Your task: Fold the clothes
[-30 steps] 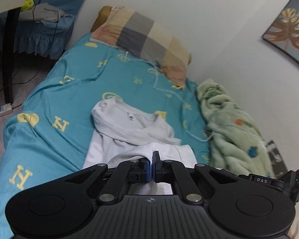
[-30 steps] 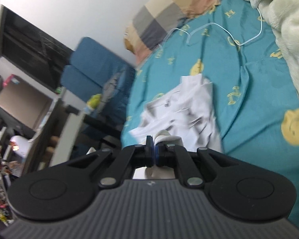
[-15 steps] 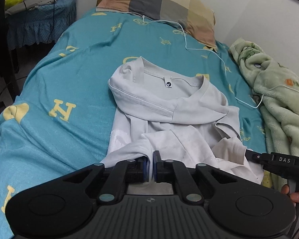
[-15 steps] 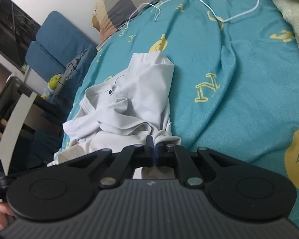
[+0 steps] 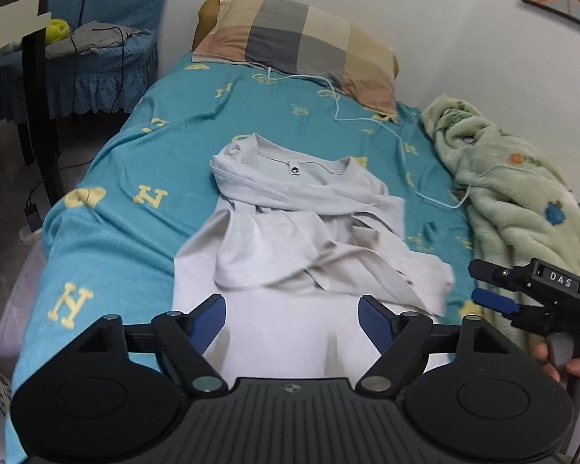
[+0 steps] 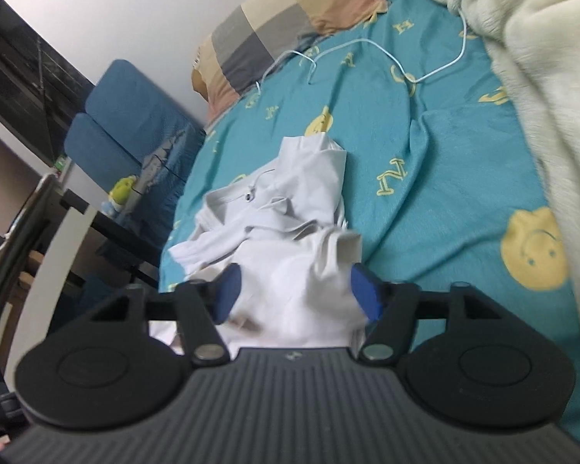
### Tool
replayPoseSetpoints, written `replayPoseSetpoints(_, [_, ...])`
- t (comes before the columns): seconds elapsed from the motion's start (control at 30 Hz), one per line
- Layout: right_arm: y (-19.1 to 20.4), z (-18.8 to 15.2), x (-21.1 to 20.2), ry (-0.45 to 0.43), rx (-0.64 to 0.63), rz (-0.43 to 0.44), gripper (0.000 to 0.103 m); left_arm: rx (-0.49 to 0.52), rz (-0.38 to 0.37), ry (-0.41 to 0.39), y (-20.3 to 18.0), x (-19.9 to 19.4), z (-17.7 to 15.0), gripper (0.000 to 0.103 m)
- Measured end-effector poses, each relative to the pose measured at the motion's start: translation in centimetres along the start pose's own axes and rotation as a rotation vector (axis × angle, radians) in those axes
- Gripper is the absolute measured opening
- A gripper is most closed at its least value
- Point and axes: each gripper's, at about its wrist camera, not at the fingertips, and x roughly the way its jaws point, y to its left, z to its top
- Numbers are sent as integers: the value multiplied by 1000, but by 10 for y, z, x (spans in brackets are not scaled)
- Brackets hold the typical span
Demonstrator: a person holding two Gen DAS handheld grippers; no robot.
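Note:
A light grey T-shirt [image 5: 297, 232] lies crumpled on the teal bedsheet [image 5: 143, 147], collar toward the pillow. My left gripper [image 5: 292, 319] is open, its blue pads spread over the shirt's near hem, holding nothing. My right gripper [image 6: 295, 290] is open too, over the shirt's [image 6: 290, 232] near right edge; it also shows at the right in the left wrist view [image 5: 495, 290].
A checked pillow [image 5: 301, 38] lies at the head of the bed. A green fleece blanket [image 5: 514, 193] is bunched along the wall side. A white cable [image 5: 367, 116] runs across the sheet. A blue covered chair [image 5: 69, 62] and a dark frame [image 5: 38, 89] stand left of the bed.
Both grippers were shut on the shirt's hem and have opened, letting it drop onto the bed. The shirt now lies loose and rumpled.

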Motion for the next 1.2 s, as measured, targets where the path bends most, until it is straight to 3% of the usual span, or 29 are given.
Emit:
replayPoseSetpoints(0.2, [5,-26,-19,75,183,58,66,-238,-82,70,21,-13,-29,80])
replayPoseSetpoints(0.33, [4,-60,-10,200,379,107,66,-463,-120,168,47,3,-50,80])
replayPoseSetpoints(0.43, [-3,-83,5,286,456,110,66,-624,-146,236,66,16,-65,80])
replayPoseSetpoints(0.53, [-13,-97,16,305,514,101,66,-695,-140,253,74,30,-73,80])
replayPoseSetpoints(0.67, [-27,-102,24,269,602,108,66,-708,-136,252,78,47,-74,83])
replayPoseSetpoints(0.8, [-27,-103,25,231,611,117,65,-742,-144,212,80,50,-75,84])
replayPoseSetpoints(0.9, [-27,-102,20,199,596,85,45,-792,-158,188,87,49,-79,81])
replayPoseSetpoints(0.97, [-30,-101,16,176,595,61,30,-833,-169,172,94,47,-83,74])
replayPoseSetpoints(1.0, [-31,-100,14,163,595,52,28,-856,-174,163,97,46,-85,72])
replayPoseSetpoints(1.2, [-14,-92,5,78,465,25,17,-876,-196,137,101,46,-86,35])
